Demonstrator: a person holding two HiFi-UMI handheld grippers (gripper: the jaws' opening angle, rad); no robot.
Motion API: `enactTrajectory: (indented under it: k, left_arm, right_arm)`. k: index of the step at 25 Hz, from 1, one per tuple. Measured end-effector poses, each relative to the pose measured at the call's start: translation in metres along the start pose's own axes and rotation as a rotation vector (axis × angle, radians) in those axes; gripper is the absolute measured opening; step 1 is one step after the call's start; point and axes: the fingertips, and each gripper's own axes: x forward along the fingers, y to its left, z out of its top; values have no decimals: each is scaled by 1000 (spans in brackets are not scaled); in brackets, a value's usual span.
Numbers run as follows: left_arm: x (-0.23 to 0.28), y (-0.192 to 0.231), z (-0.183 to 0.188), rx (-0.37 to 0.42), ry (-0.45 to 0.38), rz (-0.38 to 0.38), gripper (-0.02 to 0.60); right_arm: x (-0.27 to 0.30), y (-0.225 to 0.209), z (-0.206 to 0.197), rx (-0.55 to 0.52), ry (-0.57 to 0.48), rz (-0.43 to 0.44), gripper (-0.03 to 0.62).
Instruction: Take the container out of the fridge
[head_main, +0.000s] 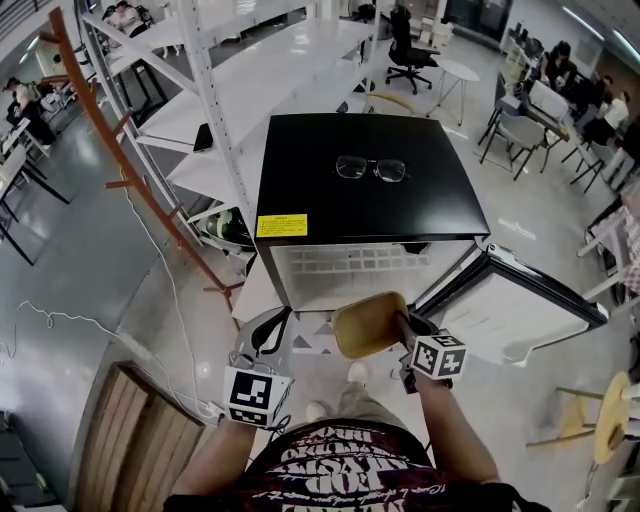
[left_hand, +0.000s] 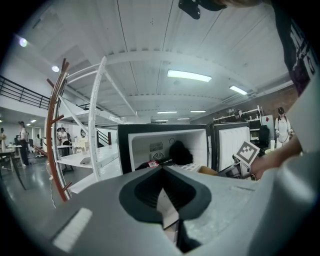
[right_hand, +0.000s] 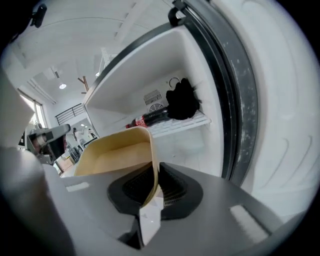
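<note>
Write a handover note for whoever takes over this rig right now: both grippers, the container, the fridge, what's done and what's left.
Right hand-held gripper: shut on the wall of the tan container.
Left hand-held gripper: jaws together, nothing in them, held low at the person's left.
Container: empty, in the air in front of the fridge, seemingly clear of its opening.
Fridge: door swung open to the right. A bottle and a black object lie on the shelf, and glasses lie on top.
Done: container taken out.
Left: probably set it down somewhere, then perhaps shut the door.
</note>
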Motion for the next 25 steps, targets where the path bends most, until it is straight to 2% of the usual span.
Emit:
enactTrajectory:
  k: [10,25]
  left_arm:
    - [-15,-16,1,-3,-3,-24,0]
    - [-23,-18,10,-17,-25,-30,0]
  right_arm:
    - [-51,45,52,-93,-160,38,54]
    - [-105,96,132,-190,-392,87,51]
